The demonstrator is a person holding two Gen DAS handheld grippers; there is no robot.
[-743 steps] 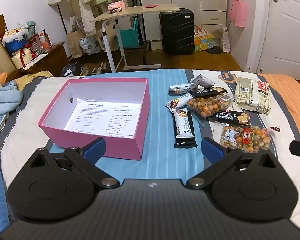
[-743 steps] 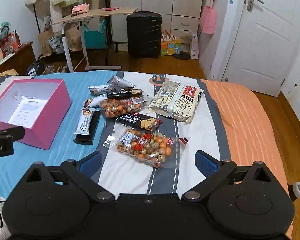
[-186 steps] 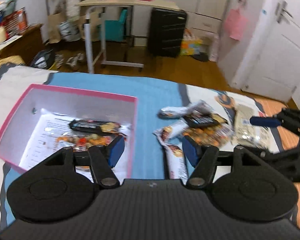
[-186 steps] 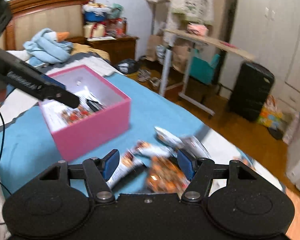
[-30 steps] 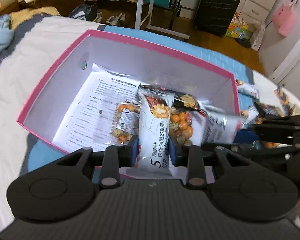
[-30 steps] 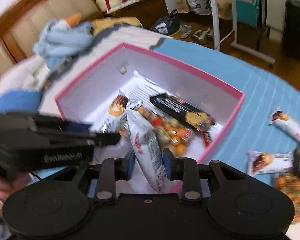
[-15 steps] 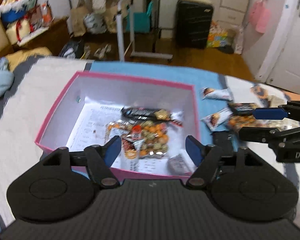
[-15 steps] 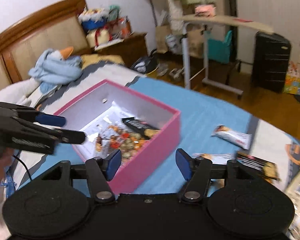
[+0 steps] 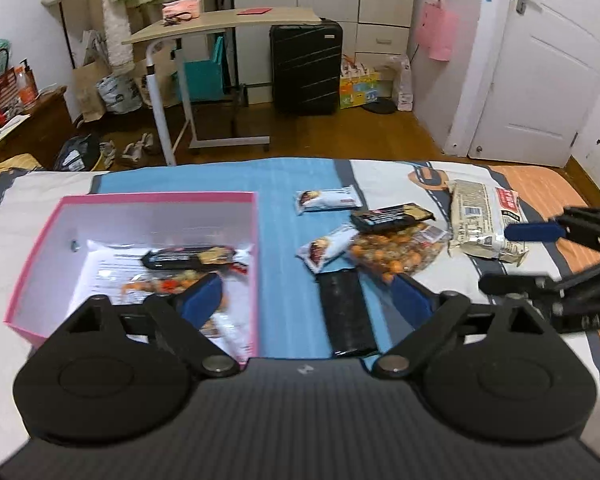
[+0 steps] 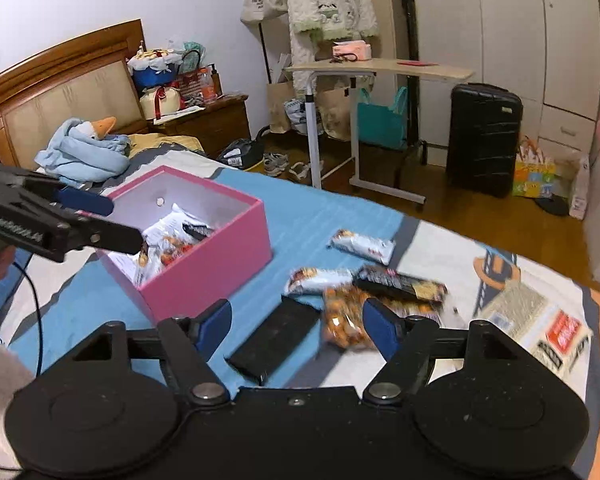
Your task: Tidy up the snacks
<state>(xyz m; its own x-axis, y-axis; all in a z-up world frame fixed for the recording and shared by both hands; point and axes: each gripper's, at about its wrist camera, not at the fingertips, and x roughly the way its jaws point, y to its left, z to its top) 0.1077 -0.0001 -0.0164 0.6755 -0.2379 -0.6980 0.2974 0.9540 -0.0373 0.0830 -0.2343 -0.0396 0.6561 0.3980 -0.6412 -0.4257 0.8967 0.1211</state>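
Both the left gripper (image 9: 306, 294) and right gripper (image 10: 296, 322), jaws just opened wide and empty, face the loose snacks. Next: close on the black packet (image 9: 346, 316) and carry it to the pink box (image 9: 256, 240)

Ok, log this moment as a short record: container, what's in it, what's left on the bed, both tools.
container: pink box, open, on the bed
in box: dark bar, nut bag, white wrapper, printed sheet
left on bed: two white bars, dark bar pack, orange nut bag, black flat pack, large pale bag
left tool: open, empty, jaws just opened
right tool: open, empty, jaws just opened
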